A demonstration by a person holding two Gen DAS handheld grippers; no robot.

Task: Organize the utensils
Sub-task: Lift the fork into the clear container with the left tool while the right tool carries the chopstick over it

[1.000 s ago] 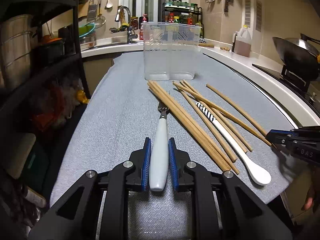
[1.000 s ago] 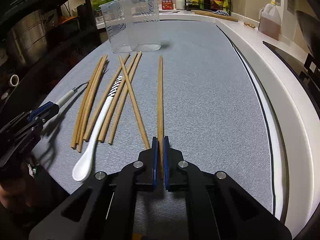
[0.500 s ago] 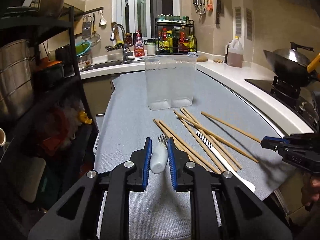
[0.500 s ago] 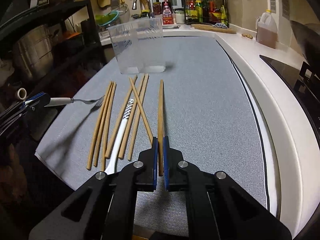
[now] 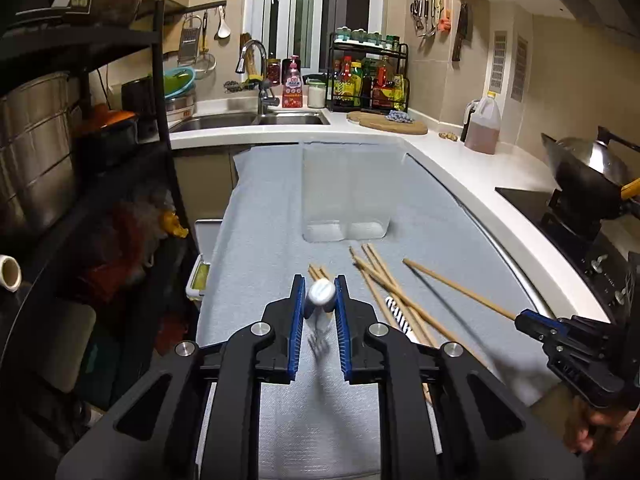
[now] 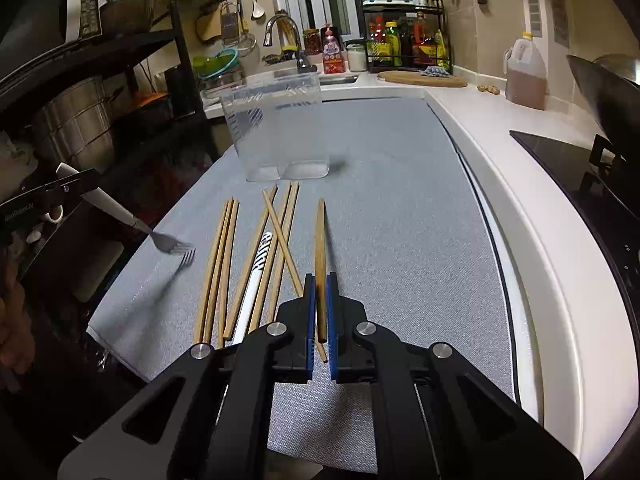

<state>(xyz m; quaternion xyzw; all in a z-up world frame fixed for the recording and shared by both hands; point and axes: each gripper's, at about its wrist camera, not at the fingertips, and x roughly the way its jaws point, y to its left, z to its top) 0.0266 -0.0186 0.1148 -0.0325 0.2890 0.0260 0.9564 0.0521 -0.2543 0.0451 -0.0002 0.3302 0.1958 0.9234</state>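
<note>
My left gripper (image 5: 318,300) is shut on a white-handled fork (image 5: 320,294), which is lifted above the grey mat (image 5: 260,248) with its tines hanging down toward me. The right wrist view shows that fork (image 6: 120,214) tilted, tines low, at the left. A single wooden chopstick (image 6: 320,236) is clamped near its end in my right gripper (image 6: 319,292), raised and pointing away. Several chopsticks (image 6: 218,264) and a white spoon with a striped handle (image 6: 256,280) lie on the mat. A clear plastic container (image 6: 280,128) stands upright behind them.
A black shelf rack (image 5: 120,128) with pots runs along the left edge of the mat. The white counter (image 6: 520,208) curves along the right, with a stove and wok (image 5: 588,176) beyond. A sink (image 5: 248,120), spice rack and oil jug (image 5: 482,128) stand at the back.
Both grippers have risen. The fork has left the mat and swung from pointing forward to hanging tines down. The chopstick has come up off the mat with the right gripper.
</note>
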